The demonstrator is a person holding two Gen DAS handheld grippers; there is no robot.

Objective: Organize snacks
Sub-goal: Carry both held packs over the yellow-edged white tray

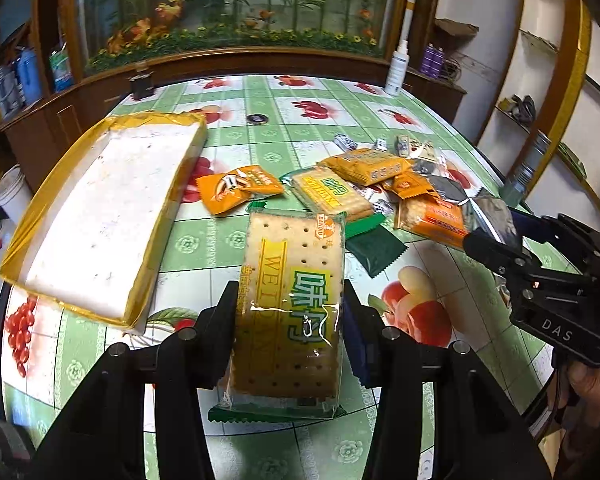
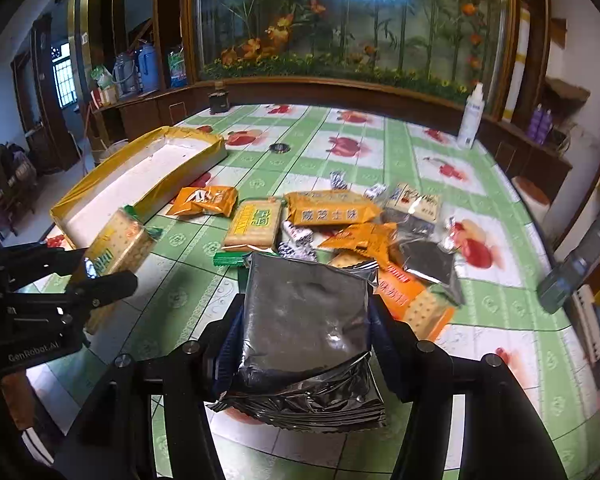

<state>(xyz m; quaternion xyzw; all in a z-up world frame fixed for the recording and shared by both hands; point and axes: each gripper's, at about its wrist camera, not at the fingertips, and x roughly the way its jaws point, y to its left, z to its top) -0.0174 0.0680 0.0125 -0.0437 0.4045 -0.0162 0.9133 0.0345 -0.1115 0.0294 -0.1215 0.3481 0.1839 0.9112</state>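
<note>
here the left gripper (image 1: pixel 288 312) jaws clamp a cracker pack (image 1: pixel 292 300), while only the right view shows the right gripper (image 2: pixel 306 332) squeezing a silver pouch (image 2: pixel 304 320).

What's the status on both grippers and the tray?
Left gripper jaws shut on cracker pack. Right gripper jaws shut on silver packet. Both lifted off table. Tray empty, path clear; snack pile still loose.
</note>
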